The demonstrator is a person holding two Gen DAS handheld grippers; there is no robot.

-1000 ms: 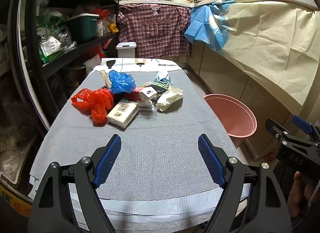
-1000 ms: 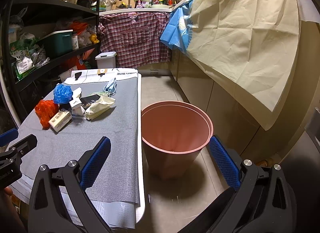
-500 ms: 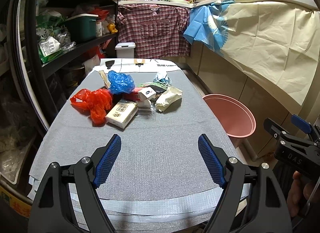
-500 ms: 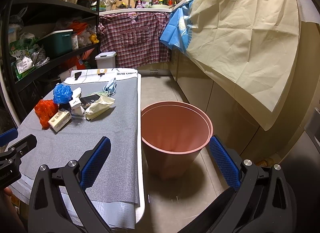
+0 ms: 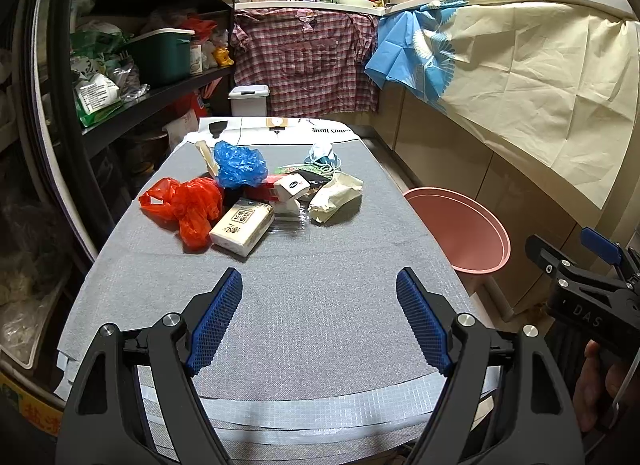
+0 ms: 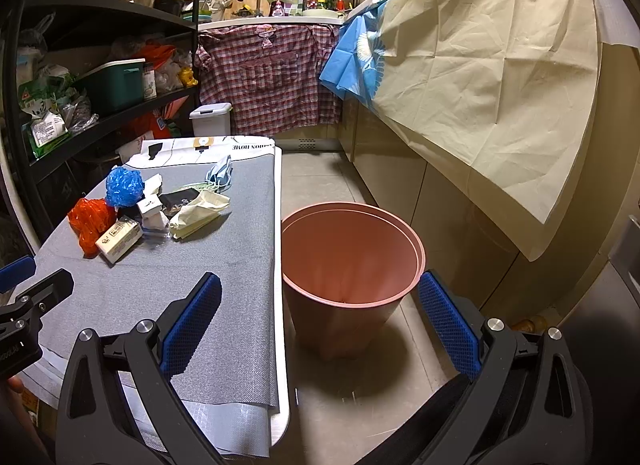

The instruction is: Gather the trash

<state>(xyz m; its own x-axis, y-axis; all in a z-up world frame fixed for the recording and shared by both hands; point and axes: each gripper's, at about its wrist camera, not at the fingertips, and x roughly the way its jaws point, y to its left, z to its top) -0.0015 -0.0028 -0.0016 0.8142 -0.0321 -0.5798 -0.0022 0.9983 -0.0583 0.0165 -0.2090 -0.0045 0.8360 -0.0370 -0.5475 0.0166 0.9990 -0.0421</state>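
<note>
Left wrist view: left gripper (image 5: 319,315) spread wide, empty, above grey mat-covered table (image 5: 320,305).
Right gripper (image 6: 320,321): wide apart, empty, beside round pink plastic bin (image 6: 352,253).
Trash: crumpled red plastic bag (image 5: 184,205) touching white tissue pack (image 5: 242,226).

A table (image 5: 320,305) covered with a grey woven mat carries a cluster of trash toward its far half: a crumpled red plastic bag (image 5: 186,207), a blue plastic bag (image 5: 239,164), a white tissue pack (image 5: 242,227), a small white box (image 5: 293,187), a cream paper bag (image 5: 335,197) and what looks like a blue face mask (image 5: 323,155). Beside the table, a pink bin (image 6: 352,257) stands on the tiled floor (image 6: 320,169).
</note>
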